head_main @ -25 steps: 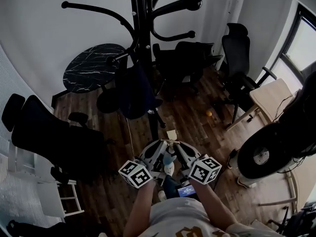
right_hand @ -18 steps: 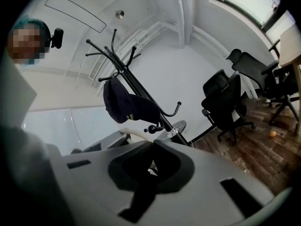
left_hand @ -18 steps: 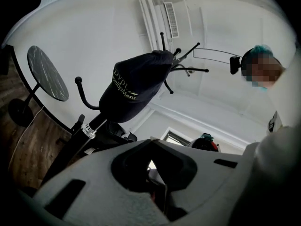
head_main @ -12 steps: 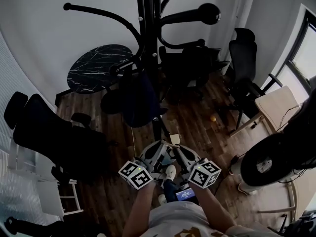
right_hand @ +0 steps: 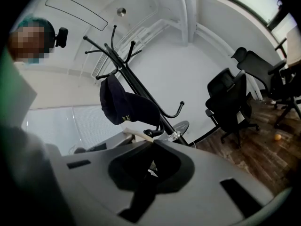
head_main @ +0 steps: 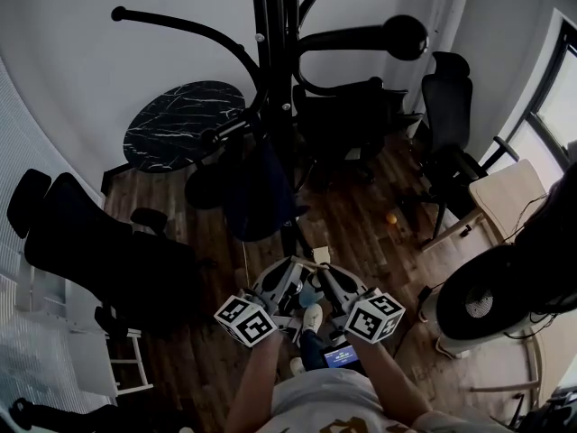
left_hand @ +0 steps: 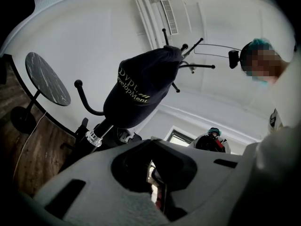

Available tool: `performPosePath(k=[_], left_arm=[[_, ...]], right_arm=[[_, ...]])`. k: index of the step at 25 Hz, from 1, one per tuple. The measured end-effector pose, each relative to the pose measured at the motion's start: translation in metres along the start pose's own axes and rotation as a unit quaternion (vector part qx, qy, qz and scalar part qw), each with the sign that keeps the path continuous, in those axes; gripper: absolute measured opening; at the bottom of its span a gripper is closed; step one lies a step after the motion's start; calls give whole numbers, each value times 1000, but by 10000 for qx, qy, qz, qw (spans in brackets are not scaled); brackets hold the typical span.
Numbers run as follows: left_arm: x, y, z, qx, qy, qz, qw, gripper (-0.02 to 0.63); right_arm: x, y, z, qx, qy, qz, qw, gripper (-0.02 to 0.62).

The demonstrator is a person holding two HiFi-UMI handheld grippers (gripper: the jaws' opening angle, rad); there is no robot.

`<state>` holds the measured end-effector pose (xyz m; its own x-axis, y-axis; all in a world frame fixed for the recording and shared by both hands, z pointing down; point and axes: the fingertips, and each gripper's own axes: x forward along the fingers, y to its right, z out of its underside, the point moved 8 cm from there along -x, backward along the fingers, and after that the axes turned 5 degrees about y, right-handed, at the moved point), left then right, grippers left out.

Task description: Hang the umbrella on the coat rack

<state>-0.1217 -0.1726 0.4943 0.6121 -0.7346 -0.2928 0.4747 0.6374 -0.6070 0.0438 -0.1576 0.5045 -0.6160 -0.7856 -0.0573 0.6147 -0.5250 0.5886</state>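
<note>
**Head view.** The umbrella (head_main: 257, 192), dark and folded, is seen hanging from a lower hook of the coat rack (head_main: 273, 61), close beside the pole. Over the last second it is not shifted on its hook. Only the rack is brought slightly nearer the middle of the frame. The left gripper (head_main: 290, 276) and right gripper (head_main: 326, 278) are kept low at the person's front, tips near each other and well apart from the umbrella.

**Left gripper view.** The jaws are found pressed together on nothing. The umbrella (left_hand: 141, 91) is seen hanging free ahead.

**Right gripper view.** The jaws are likewise closed and empty. The umbrella (right_hand: 124, 107) is seen on the rack beyond.

**Judgement.** The hanging is taken as done.
</note>
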Motion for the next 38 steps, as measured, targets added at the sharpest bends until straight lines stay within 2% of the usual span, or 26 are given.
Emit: performPosePath(k=[23, 38], left_arm=[[21, -39, 12, -339, -178, -232, 9990, 18], [20, -57, 21, -322, -366, -369, 9981, 18]], right_arm=[[32, 32, 2, -70, -270, 331, 9991, 11], [43, 44, 11, -117, -473, 361, 9982, 12]])
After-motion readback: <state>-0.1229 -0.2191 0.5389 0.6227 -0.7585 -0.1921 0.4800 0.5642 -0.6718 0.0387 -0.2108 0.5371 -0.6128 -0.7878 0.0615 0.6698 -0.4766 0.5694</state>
